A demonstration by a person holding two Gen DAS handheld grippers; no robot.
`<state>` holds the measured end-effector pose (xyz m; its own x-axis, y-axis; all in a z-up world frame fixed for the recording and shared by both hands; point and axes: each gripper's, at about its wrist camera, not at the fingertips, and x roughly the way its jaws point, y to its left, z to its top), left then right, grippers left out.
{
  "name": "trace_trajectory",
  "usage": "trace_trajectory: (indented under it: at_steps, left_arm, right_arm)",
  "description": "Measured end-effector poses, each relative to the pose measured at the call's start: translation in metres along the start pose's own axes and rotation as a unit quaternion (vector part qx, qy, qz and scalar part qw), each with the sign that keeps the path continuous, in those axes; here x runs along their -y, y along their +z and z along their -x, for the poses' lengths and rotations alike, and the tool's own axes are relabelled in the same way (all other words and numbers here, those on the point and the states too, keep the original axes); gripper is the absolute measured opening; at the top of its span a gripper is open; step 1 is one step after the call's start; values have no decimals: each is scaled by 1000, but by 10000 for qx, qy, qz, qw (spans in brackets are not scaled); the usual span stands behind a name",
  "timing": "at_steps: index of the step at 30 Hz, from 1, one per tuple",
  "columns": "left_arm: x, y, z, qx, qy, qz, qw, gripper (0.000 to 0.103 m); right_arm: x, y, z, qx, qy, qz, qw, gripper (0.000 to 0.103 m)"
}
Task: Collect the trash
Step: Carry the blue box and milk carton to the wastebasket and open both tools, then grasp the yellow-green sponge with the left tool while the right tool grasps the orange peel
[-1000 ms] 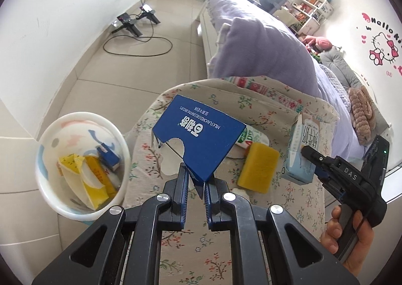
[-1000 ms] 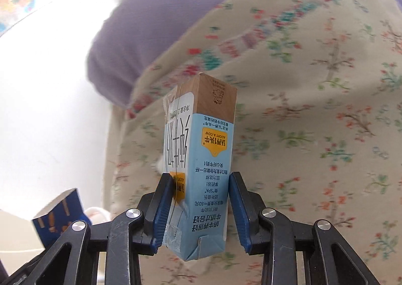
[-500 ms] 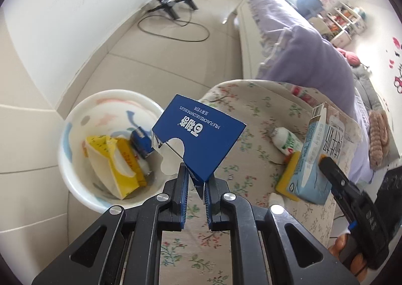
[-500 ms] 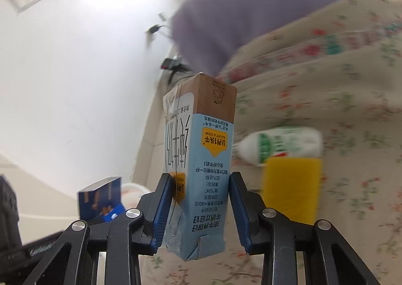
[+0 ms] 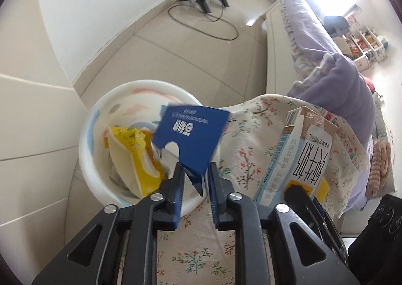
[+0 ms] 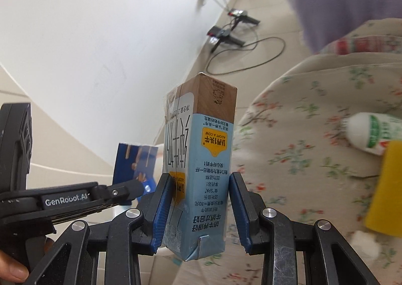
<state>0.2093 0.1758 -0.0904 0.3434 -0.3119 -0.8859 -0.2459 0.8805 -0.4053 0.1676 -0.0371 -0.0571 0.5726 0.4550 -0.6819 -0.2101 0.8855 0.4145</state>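
Hanging over the white bin [image 5: 100, 119], the blue carton [image 5: 191, 134] sits loose between the left gripper [image 5: 194, 185]'s parted fingers and may catch the rim, landing on the floor. Clamped in the right gripper [image 6: 196, 209]'s closed fingers just beside it, the milk carton [image 6: 201, 159] may collide.
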Motion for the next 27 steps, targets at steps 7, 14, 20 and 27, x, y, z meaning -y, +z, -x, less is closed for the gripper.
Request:
trace_trajectory:
  at_steps: [7,14,20,27]
  left_arm:
    - [-24,8,23,347,-344,612,9969,39]
    - [-24,6,47,734,-13,500,9960,39]
    - [-26,4,50,724,-104,654,9952,39]
    - [17,-9,40,557,-258,190,9979,48]
  right_arm:
    - [-5,-1,-15,-124,70,26,9999,41]
    - [-18,-2,-41,-243,227,144,9993,43]
    - [-28,-3,-66,-355,235,349,9985,69]
    - [1,9,-11,-46,-83,138,9999,69]
